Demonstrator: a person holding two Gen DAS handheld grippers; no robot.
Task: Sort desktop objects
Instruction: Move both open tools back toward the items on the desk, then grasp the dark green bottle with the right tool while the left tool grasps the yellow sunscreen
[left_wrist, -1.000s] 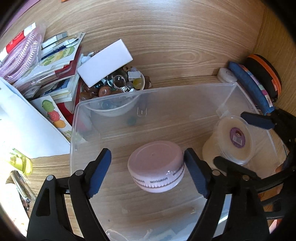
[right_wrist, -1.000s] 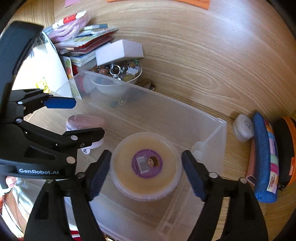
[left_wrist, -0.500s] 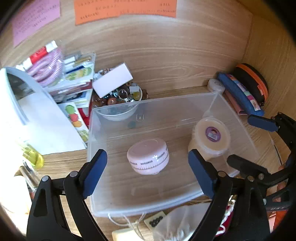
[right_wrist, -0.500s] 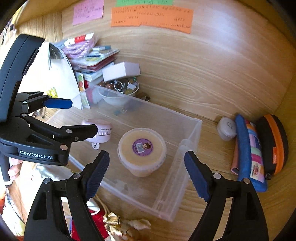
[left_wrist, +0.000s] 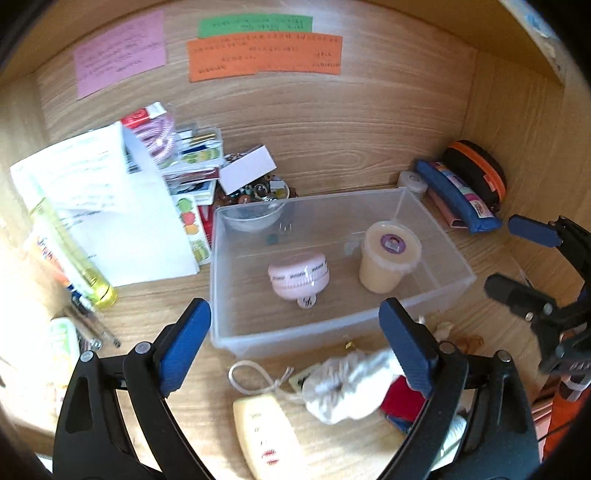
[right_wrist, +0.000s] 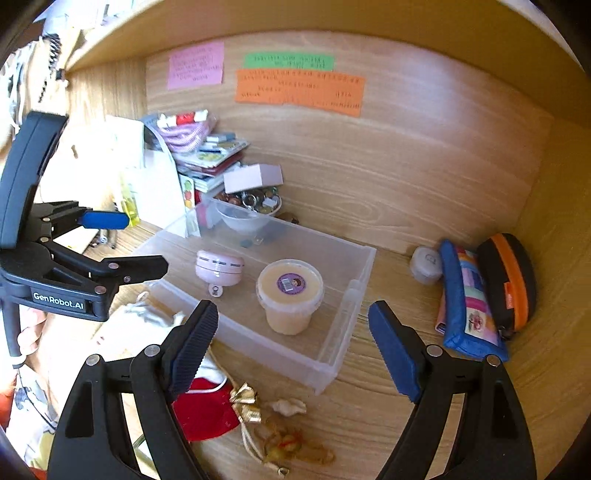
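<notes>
Both grippers have drawn back and up from the clear plastic bin (left_wrist: 436, 295) since a second ago, leaving the pink round case (left_wrist: 298, 275) and the cream lidded tub (left_wrist: 388, 256) standing apart on its floor. The left gripper (left_wrist: 295, 343) has just been opening its jaws further; they stand wide with nothing between the pads. The right gripper (right_wrist: 291, 343) is likewise spread wide and holds nothing.

Nearest the left wrist camera lie a white drawstring pouch (left_wrist: 347, 387), a cream flat pack (left_wrist: 266, 439) and something red, perhaps cloth, which is blurred. From the right wrist camera a gold bow (right_wrist: 245, 404) lies in front of the bin.

Beyond the bin's far left corner a bowl of beads (left_wrist: 258, 192) carries a white box (left_wrist: 249, 173), next to a stack of booklets (left_wrist: 192, 166) and a large white sheet (left_wrist: 99, 206). To the bin's right a blue pencil case (right_wrist: 469, 302) leans beside an orange-trimmed black case (right_wrist: 513, 280), with a small white round case (right_wrist: 424, 264) just beside them. Pink, green and orange notes (right_wrist: 299, 90) are stuck on the back panel.
</notes>
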